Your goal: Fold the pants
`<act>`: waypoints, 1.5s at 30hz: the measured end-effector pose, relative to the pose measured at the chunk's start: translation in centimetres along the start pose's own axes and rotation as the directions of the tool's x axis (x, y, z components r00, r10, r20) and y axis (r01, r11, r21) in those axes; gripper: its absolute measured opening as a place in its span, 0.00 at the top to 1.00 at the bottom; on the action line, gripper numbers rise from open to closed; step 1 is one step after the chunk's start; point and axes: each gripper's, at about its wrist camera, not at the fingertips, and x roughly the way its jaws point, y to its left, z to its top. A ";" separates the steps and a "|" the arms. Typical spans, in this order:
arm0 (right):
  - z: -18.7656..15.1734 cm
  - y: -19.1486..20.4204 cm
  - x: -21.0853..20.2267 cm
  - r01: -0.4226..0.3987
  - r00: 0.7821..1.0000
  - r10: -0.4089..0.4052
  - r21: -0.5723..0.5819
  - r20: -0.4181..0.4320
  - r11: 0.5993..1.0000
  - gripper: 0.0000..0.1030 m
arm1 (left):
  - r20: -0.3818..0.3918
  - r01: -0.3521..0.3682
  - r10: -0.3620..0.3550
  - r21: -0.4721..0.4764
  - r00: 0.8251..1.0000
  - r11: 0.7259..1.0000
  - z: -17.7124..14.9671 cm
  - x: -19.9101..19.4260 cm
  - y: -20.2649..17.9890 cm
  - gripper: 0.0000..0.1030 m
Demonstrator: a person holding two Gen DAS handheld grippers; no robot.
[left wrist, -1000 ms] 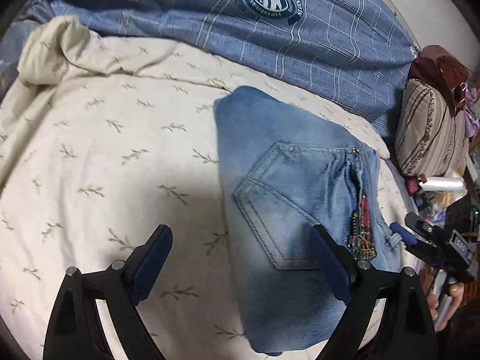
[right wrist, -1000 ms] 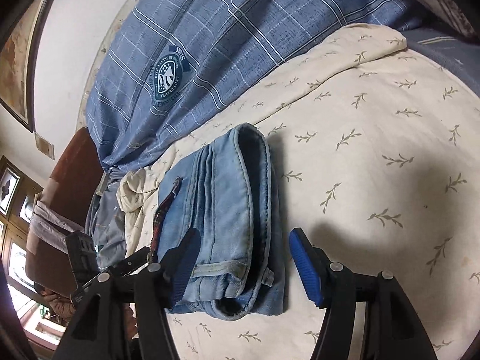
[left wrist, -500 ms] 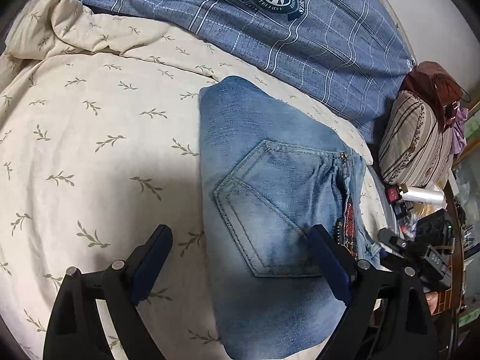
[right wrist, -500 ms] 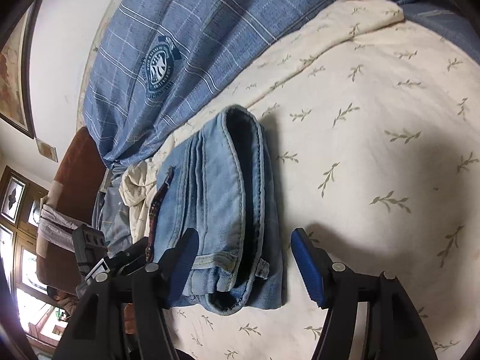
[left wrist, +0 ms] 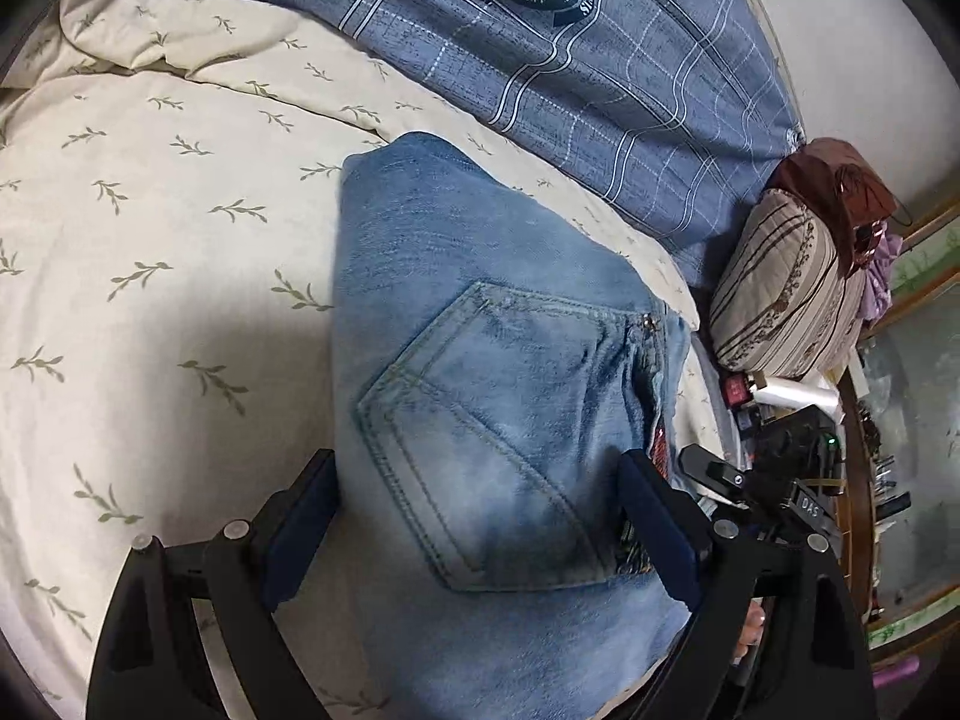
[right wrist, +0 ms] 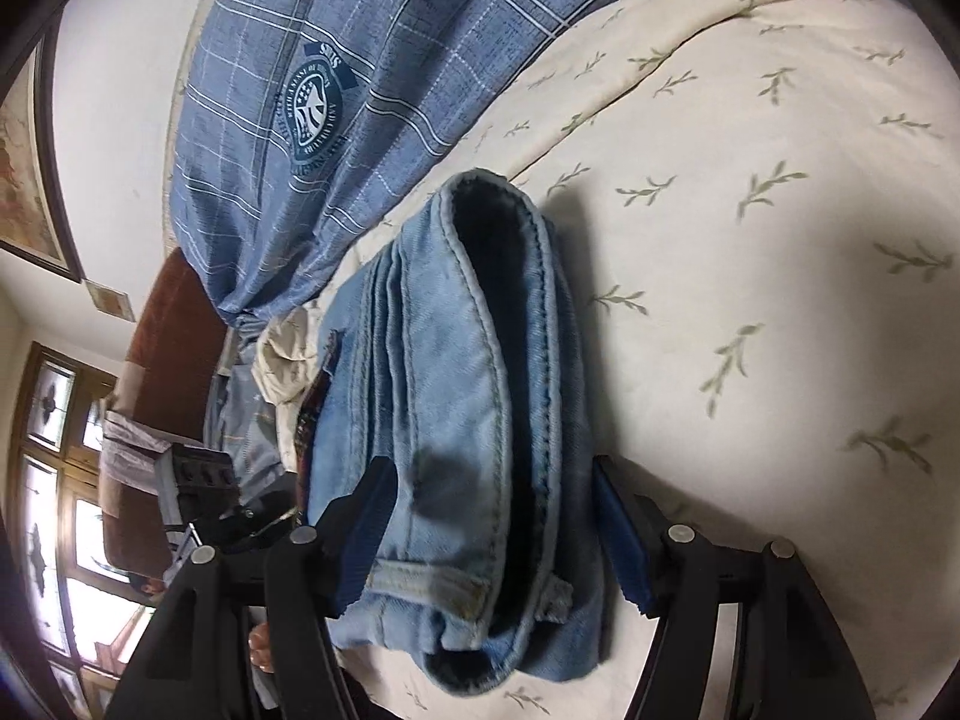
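Observation:
Light blue jeans (left wrist: 480,372) lie folded in a compact stack on the cream leaf-print bedspread (left wrist: 150,252), back pocket up. My left gripper (left wrist: 480,531) is open, its jaws standing either side of the stack's near end from above. In the right wrist view the jeans (right wrist: 462,372) show their layered edge and waistband. My right gripper (right wrist: 492,534) is open with its jaws on both sides of that end. The right gripper also shows in the left wrist view (left wrist: 756,480) at the right edge of the stack.
A blue plaid duvet (left wrist: 570,60) with a round emblem lies behind the jeans. A striped cushion (left wrist: 786,288) and a cluttered shelf (left wrist: 870,480) stand at the bed's right side. A brown headboard (right wrist: 174,324) and windows (right wrist: 54,480) show in the right wrist view.
Both grippers have come closer to the folded jeans, which now fill more of each view between the open jaws. The jeans have not moved on the bed.

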 end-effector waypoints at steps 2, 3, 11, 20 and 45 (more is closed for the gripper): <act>0.1 0.2 0.2 -0.005 1.000 0.005 -0.006 -0.004 1.000 0.33 | 0.001 0.012 -0.012 -0.016 1.000 1.000 0.3 0.4 -0.1 0.15; 0.2 0.4 0.3 -0.004 1.000 0.004 -0.014 -0.006 1.000 0.33 | 0.001 0.016 -0.016 -0.022 1.000 1.000 0.4 0.4 -0.1 0.17; -0.5 2.4 1.0 0.078 0.997 -0.076 -0.101 0.022 0.992 0.44 | 0.016 0.009 -0.009 -0.011 1.000 1.000 0.3 0.2 0.0 0.26; -1.7 5.8 0.3 0.177 0.979 -0.146 -0.246 0.141 0.953 0.58 | 0.070 -0.004 0.001 0.042 0.998 0.999 0.2 -0.4 -0.6 0.46; -1.2 3.5 1.2 0.199 0.978 -0.185 -0.178 0.095 0.964 0.52 | 0.030 0.014 -0.014 -0.013 0.999 1.000 -0.6 0.5 -0.1 0.20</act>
